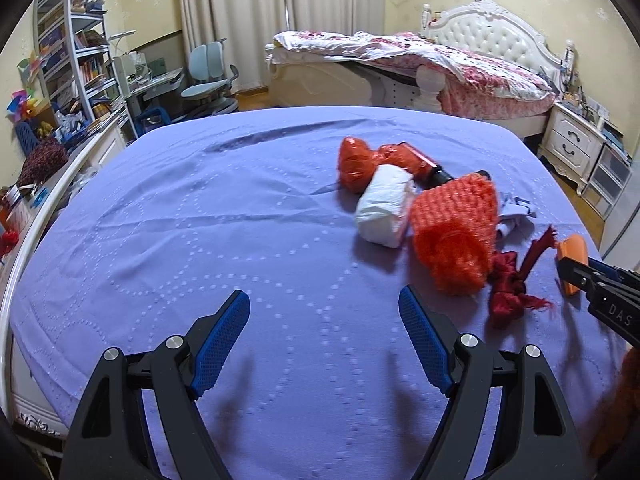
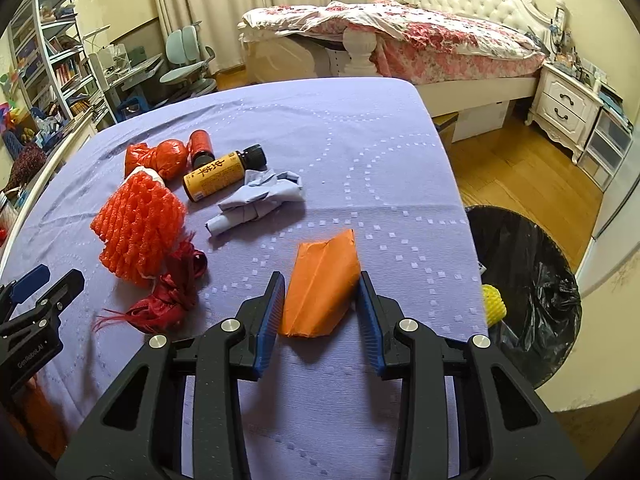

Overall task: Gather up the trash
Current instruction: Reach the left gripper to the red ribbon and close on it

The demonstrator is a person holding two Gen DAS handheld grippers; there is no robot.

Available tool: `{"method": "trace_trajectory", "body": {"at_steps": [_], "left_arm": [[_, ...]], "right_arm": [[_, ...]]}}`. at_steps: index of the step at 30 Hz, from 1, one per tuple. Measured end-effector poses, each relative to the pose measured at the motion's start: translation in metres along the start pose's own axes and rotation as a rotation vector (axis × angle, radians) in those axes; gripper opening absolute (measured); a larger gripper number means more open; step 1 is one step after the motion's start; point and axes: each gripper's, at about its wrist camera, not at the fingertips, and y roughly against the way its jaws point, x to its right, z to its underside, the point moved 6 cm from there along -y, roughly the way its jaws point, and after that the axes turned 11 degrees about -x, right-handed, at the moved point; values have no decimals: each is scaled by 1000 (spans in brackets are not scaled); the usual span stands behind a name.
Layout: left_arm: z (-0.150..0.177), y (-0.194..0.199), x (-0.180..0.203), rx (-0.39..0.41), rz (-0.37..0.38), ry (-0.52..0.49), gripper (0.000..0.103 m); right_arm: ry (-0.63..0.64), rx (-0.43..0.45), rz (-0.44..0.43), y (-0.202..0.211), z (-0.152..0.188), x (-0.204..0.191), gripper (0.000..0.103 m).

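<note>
orange packet point(image 2: 320, 288) between the right tool's point(image 2: 319, 308) pads
pads look just touching it; left tool point(image 1: 324, 344) gapes, empty, over purple table point(image 1: 200, 220).

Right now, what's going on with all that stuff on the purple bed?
A person with a gripper in each hand is clearing trash off the purple sheet. The right gripper straddles an orange packet, pads at its sides, packet lying on the sheet. The left gripper hangs open over bare sheet. An orange foam net, red rag, yellow-labelled bottle and blue crumpled paper remain. The black-lined bin stands beside the bed.
</note>
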Motion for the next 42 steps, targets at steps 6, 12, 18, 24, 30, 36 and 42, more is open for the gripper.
{"method": "trace_trajectory", "body": {"at_steps": [6,12,18,24,30,36,42], "left_arm": [[-8,-2,18,-2,24,-16,77],[-12,0,30,4,53,-28,77],[-18,2,40,-7,79,-36,77],[-12,-1,28,-20,47,-28,77],[-10,3,20,-18,38,-2,77],[-4,17,32,12,59,-39,77],[-1,19,39,14,64,-48,77]], "right_arm": [[-13,12,7,1,-2,11,36],[-33,16,-3,1,-7,22,35],[-38,14,-14,0,-11,27,36],[-45,12,-25,-1,-14,29,36],[-53,15,-29,0,-10,30,36],[-54,30,-29,9,0,32,36],[-61,37,-26,15,6,35,36]]}}
